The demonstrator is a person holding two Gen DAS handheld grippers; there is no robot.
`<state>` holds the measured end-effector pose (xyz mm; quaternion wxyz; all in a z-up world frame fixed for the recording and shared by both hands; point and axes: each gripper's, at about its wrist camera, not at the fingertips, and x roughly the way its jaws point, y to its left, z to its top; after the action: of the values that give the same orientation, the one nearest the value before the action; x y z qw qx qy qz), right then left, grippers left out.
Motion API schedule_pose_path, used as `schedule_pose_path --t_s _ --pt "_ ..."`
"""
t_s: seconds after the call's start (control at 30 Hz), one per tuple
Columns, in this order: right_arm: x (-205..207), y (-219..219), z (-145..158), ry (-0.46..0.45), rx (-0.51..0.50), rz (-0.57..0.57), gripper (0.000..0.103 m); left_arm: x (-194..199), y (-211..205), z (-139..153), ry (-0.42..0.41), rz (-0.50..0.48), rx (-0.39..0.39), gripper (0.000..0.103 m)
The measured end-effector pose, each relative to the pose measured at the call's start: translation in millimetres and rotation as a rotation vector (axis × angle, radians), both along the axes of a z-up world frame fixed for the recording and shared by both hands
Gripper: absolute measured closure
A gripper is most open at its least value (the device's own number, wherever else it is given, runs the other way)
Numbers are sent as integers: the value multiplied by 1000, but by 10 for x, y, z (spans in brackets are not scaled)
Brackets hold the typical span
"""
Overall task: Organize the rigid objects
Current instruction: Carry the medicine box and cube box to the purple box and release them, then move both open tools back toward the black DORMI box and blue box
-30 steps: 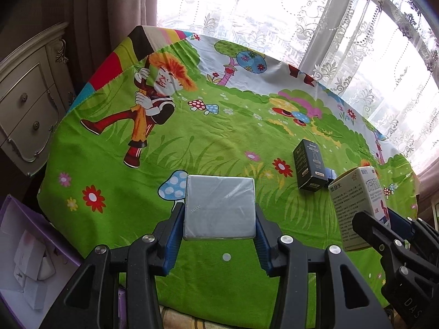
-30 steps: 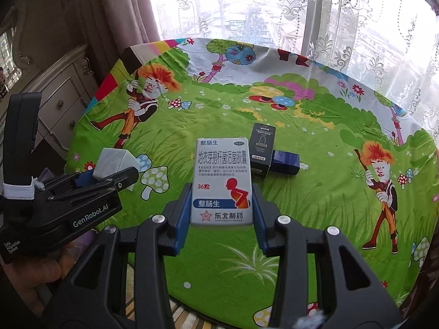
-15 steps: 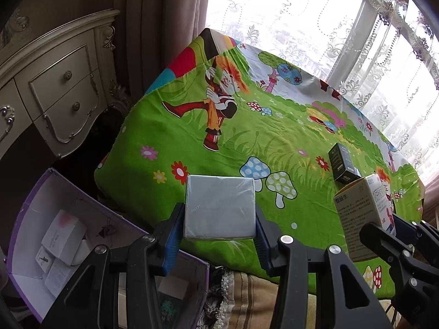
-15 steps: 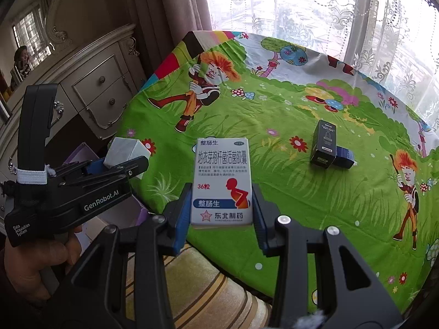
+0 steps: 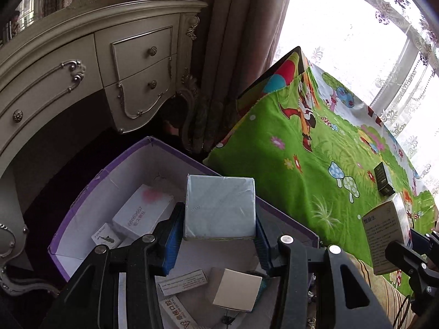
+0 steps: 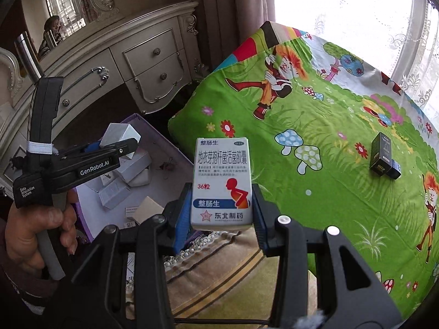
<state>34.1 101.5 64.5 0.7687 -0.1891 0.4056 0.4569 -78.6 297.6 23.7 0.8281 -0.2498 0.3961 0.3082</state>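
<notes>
My left gripper (image 5: 219,235) is shut on a plain grey-white box (image 5: 219,208) and hangs over the open purple storage box (image 5: 129,153), which holds several small cartons. In the right wrist view the same left gripper (image 6: 120,144) shows at the left, held by a hand (image 6: 35,230). My right gripper (image 6: 221,208) is shut on a white medicine box (image 6: 221,183) with blue and red print, above the table's edge beside the purple storage box (image 6: 164,139). A black box (image 6: 381,156) lies on the green cartoon tablecloth (image 6: 315,219).
A cream dresser with drawers (image 5: 109,68) stands behind the purple box, with curtains (image 5: 227,41) to its right. A striped beige cushion (image 6: 219,263) sits below the right gripper. A small dark blue box (image 6: 395,168) lies against the black one.
Both grippers have swung left off the table with their boxes. The left one now hangs over the purple storage box; the right one has reached the table's left edge.
</notes>
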Motion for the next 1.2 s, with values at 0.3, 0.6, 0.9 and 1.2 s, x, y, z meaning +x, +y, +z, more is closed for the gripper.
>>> schedule_pose_path --t_s 0.3,0.6,0.9,1.2 --pt "-631 410 -86 5 -32 172 58 -259 159 -63 17 56 6 55" --pt "-956 558 -188 -28 -76 275 31 -264 172 -93 40 68 9 40" --pt "-752 464 -152 -15 -61 207 28 -166 60 -31 52 46 31 37" --pt "-545 313 -87 -22 -37 153 28 -4 -94 40 61 8 49 36"
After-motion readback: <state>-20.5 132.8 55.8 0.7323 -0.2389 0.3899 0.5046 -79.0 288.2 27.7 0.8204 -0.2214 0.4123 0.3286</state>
